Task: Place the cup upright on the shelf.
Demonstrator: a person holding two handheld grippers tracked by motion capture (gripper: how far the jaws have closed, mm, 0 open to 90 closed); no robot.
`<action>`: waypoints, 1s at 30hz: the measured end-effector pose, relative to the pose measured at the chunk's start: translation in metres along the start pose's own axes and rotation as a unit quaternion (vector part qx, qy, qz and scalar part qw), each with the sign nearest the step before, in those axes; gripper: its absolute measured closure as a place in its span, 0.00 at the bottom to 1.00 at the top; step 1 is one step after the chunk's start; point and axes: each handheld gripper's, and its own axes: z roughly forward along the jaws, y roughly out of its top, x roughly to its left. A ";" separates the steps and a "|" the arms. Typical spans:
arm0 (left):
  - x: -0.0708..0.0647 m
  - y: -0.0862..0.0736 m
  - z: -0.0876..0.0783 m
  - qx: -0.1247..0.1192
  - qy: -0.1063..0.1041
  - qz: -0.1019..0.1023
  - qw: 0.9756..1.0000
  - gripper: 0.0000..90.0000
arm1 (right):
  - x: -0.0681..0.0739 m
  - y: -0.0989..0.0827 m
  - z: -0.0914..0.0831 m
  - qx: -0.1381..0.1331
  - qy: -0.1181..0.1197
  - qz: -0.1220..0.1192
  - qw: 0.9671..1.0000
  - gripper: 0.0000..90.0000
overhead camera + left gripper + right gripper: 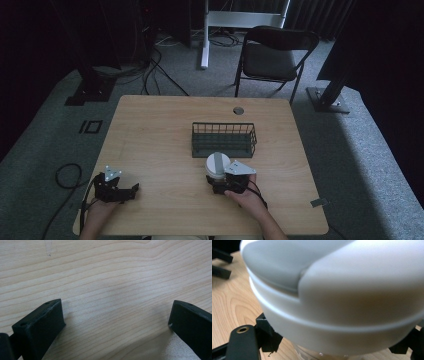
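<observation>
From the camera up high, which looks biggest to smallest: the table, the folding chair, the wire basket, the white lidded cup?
1. table
2. folding chair, though it stands farther off
3. wire basket
4. white lidded cup, partly hidden by the right gripper

wire basket (223, 139) mid-table (sides open)

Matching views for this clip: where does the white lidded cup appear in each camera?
High view: the white lidded cup sits lower centre, between the right gripper and the wire basket.
Left gripper view: not in it; open jaws over bare wooden table.
Right gripper view: the cup looms close, the jaws on either side of it.
Shared landmark: the wooden table's grain.
</observation>
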 end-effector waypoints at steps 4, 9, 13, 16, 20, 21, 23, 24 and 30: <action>0.000 0.000 0.000 0.000 0.000 0.000 1.000 0.00 | 0.002 0.001 -0.001 0.001 -0.003 -0.007 1.000 0.20; 0.000 0.000 0.000 0.000 0.000 0.000 1.000 0.00 | 0.003 0.010 -0.006 -0.006 0.004 -0.003 1.000 0.20; 0.000 0.000 0.000 0.000 0.000 0.000 1.000 0.00 | 0.003 0.019 -0.010 -0.011 0.005 -0.005 1.000 0.20; 0.000 0.000 0.000 0.000 0.000 0.000 1.000 0.00 | 0.002 0.022 -0.012 -0.015 0.006 -0.003 1.000 0.20; 0.000 0.000 0.000 0.000 0.000 0.000 1.000 0.00 | 0.001 0.030 -0.016 -0.022 0.007 -0.006 1.000 0.20; 0.000 0.000 0.000 0.000 0.000 0.000 1.000 0.00 | 0.000 0.032 -0.017 -0.021 0.008 -0.007 1.000 0.20; 0.000 0.000 0.000 0.000 0.000 0.000 1.000 0.00 | 0.000 0.035 -0.018 -0.024 0.005 -0.008 1.000 0.20; 0.000 0.000 0.000 0.000 0.000 0.000 1.000 0.00 | 0.000 0.037 -0.018 -0.024 0.007 -0.009 1.000 0.20; 0.000 0.000 0.000 0.000 0.000 0.000 1.000 0.00 | -0.001 0.049 -0.021 -0.030 0.008 -0.022 0.999 0.20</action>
